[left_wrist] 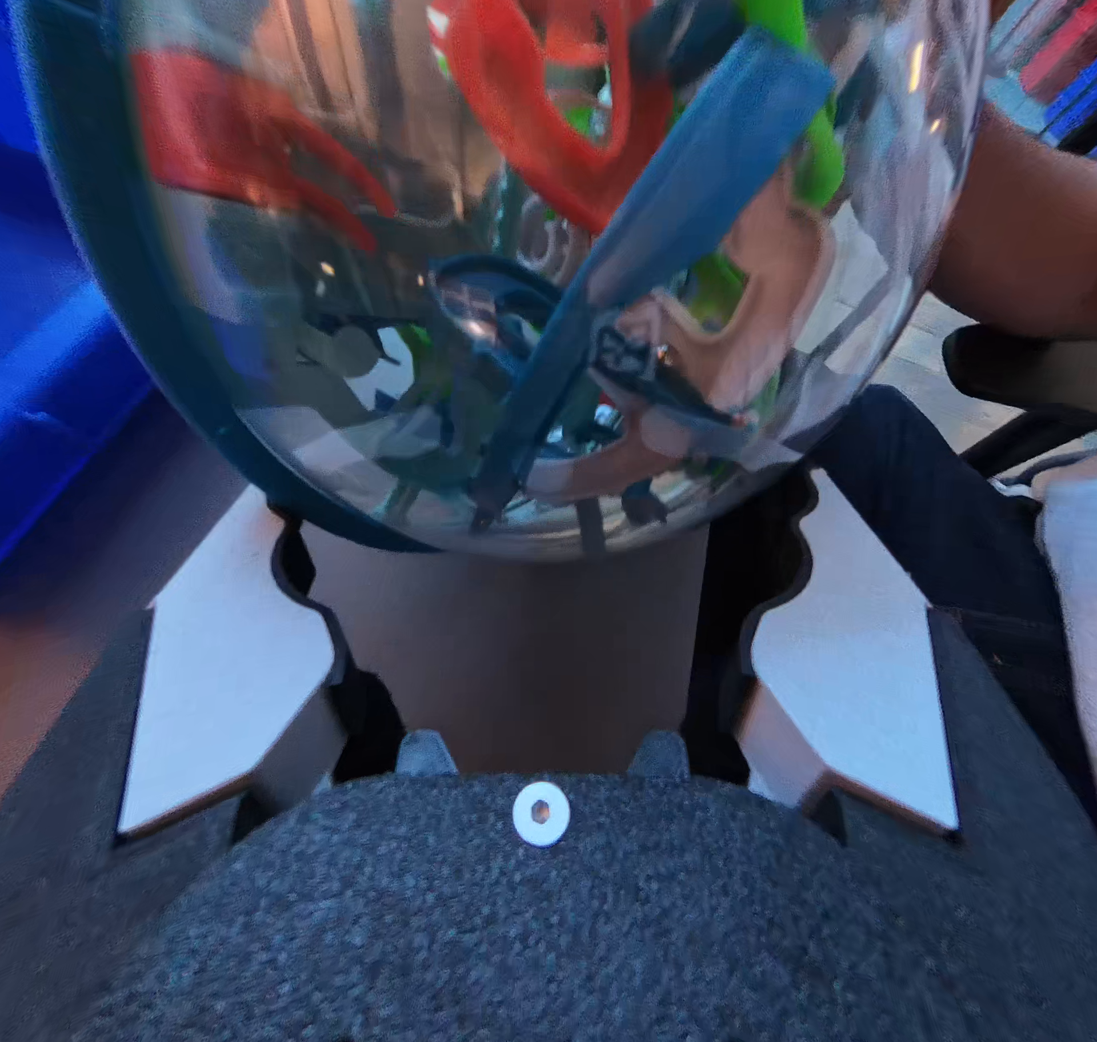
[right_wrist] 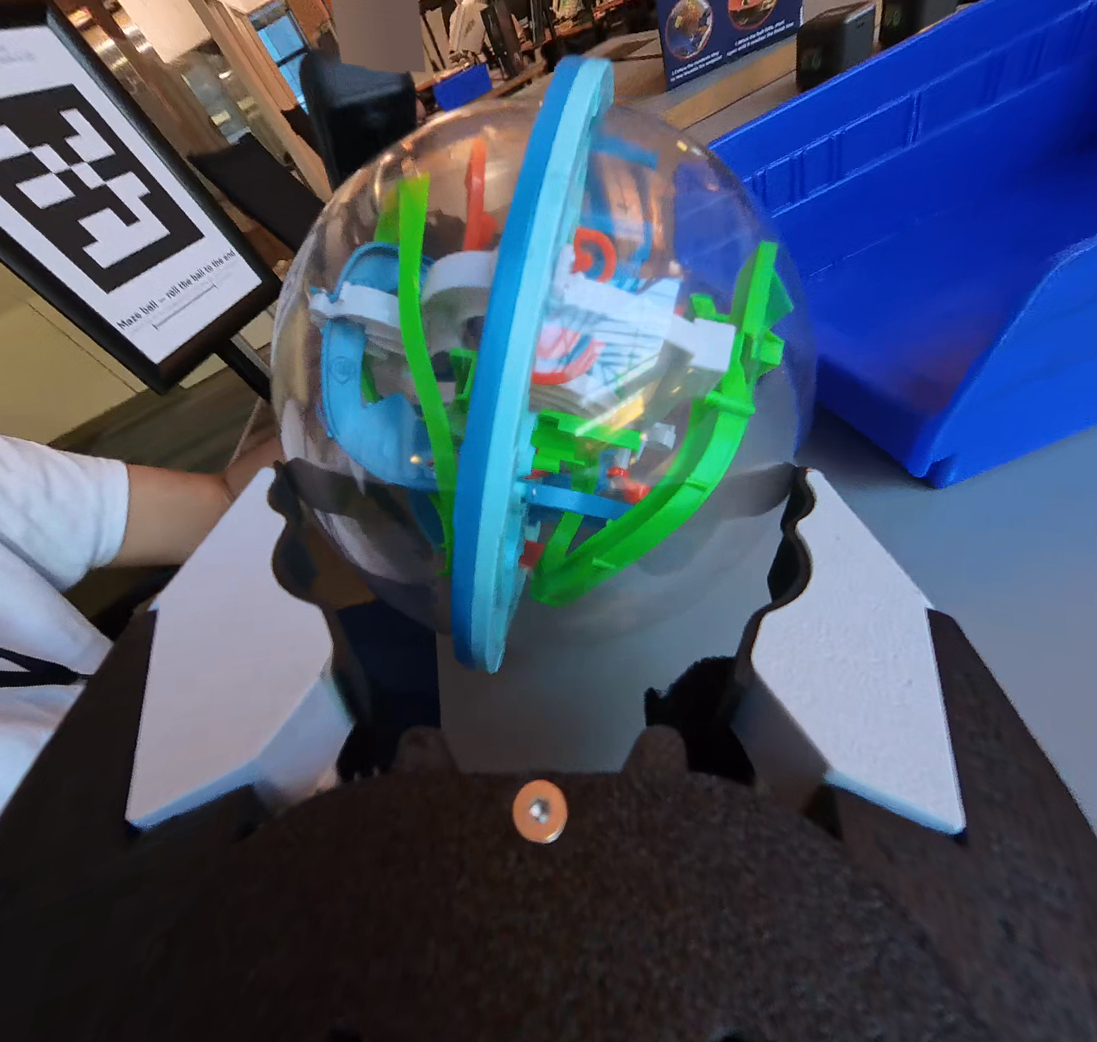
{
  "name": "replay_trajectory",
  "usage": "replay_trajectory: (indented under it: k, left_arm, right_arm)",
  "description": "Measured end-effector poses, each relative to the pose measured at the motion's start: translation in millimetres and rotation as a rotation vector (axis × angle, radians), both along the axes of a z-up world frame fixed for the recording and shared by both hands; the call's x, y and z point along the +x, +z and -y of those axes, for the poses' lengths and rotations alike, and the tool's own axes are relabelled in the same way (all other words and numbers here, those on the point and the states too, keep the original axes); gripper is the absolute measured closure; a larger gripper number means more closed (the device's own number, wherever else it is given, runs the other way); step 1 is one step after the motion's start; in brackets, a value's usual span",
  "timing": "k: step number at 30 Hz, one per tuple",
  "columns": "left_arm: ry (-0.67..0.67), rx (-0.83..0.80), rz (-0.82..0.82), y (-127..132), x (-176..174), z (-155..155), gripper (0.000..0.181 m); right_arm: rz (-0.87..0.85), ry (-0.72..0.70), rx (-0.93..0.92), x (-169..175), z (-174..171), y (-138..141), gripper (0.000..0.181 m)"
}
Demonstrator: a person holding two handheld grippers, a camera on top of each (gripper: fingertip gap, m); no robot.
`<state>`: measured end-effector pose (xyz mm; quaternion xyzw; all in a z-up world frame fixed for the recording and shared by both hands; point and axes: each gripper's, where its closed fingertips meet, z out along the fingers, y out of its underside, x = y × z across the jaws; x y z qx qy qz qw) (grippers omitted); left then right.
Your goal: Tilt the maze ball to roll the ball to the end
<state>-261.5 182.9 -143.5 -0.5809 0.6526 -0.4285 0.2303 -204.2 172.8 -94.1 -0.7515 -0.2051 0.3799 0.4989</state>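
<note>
Resting between right gripper (right_wrist: 537,497) jaws, maze ball (right_wrist: 534,354), left gripper (left_wrist: 543,515) beneath.

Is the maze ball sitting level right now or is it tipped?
Tipped. In the right wrist view the maze ball's blue ring runs nearly top to bottom, leaning right at its top, between the right gripper's fingers.

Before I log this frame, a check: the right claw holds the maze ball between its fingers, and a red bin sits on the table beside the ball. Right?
Not quite. The bin is blue, not red; the right wrist view shows it on the table beside the maze ball. The rest stands: the right claw holds the ball between its fingers.
</note>
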Motion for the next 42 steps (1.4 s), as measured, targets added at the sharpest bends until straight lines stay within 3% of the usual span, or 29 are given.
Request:
replay_trajectory:
  k: [4,10,17,21,24,29,42]
  left_arm:
    - [-0.056,-0.068,0.020,7,-7,-1,0.037]
    - [-0.120,-0.149,0.130,34,2,-7,0.023]
    - [-0.155,-0.136,0.087,19,-1,7,0.023]
    - [-0.126,-0.161,0.102,16,-1,7,0.024]
    - [-0.110,-0.168,0.100,13,1,8,0.025]
    - [-0.135,-0.192,0.021,-1,-3,16,0.024]
    - [-0.154,-0.262,0.071,12,-3,22,0.025]
  right_arm:
    - [-0.021,0.036,-0.006,2,0,1,0.027]
    - [-0.003,0.135,-0.025,-4,4,-2,0.027]
    - [-0.019,0.116,0.052,0,11,7,0.029]
    - [0.036,0.075,0.024,1,23,-10,0.028]
    - [0.094,0.024,0.045,-10,14,-18,0.026]
    - [0.098,0.014,0.069,-12,9,0,0.025]
    - [0.093,-0.026,0.006,-14,14,12,0.027]
